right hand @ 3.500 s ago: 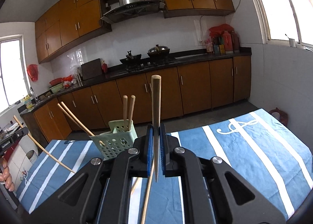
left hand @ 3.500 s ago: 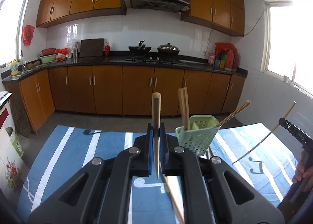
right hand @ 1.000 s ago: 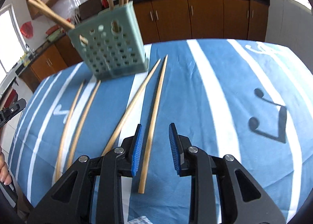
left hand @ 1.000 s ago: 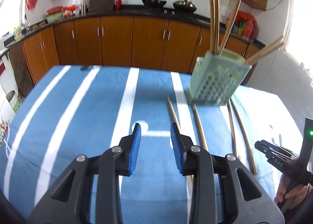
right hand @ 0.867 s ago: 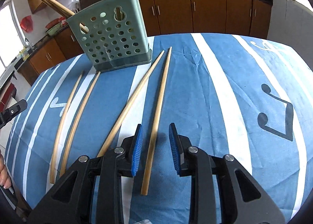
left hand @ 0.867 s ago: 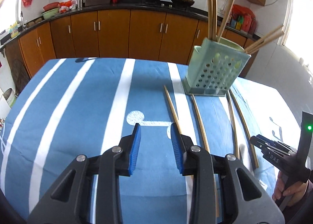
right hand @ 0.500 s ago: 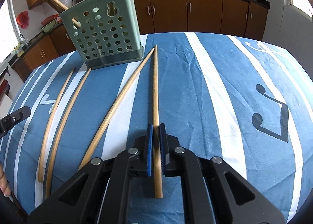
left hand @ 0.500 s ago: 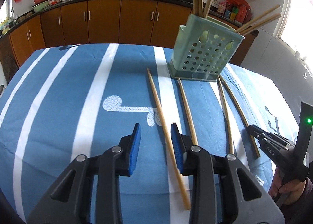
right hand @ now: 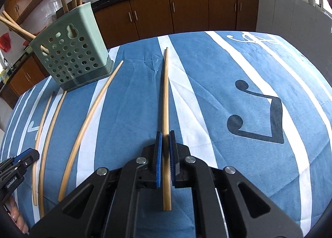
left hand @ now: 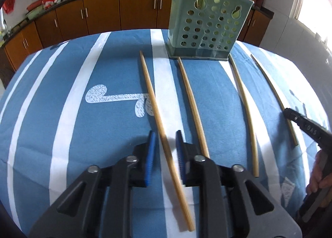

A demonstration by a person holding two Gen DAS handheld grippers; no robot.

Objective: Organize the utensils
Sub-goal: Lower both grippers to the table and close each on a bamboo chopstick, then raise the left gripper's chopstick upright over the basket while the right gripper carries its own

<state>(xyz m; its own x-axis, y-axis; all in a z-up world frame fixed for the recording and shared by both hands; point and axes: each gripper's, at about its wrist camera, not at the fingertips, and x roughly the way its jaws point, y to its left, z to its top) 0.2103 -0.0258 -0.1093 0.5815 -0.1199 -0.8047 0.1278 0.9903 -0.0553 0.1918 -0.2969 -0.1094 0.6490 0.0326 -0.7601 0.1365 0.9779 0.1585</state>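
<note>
Chopstick [right hand: 165, 101] | pale wood, long, straight | clamped by right hand-held gripper [right hand: 164, 144]

Four chopsticks [left hand: 192, 104] lie side by side on the tablecloth [left hand: 72, 103] before the basket [left hand: 208, 24].

Right hand-held gripper [right hand: 164, 138] closed on chopstick [right hand: 165, 96]; left hand-held gripper [left hand: 165, 137] advanced to straddle another chopstick [left hand: 153, 101].

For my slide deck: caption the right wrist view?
Right gripper shut on a wooden chopstick lying on blue striped tablecloth, beside green perforated utensil basket.
</note>
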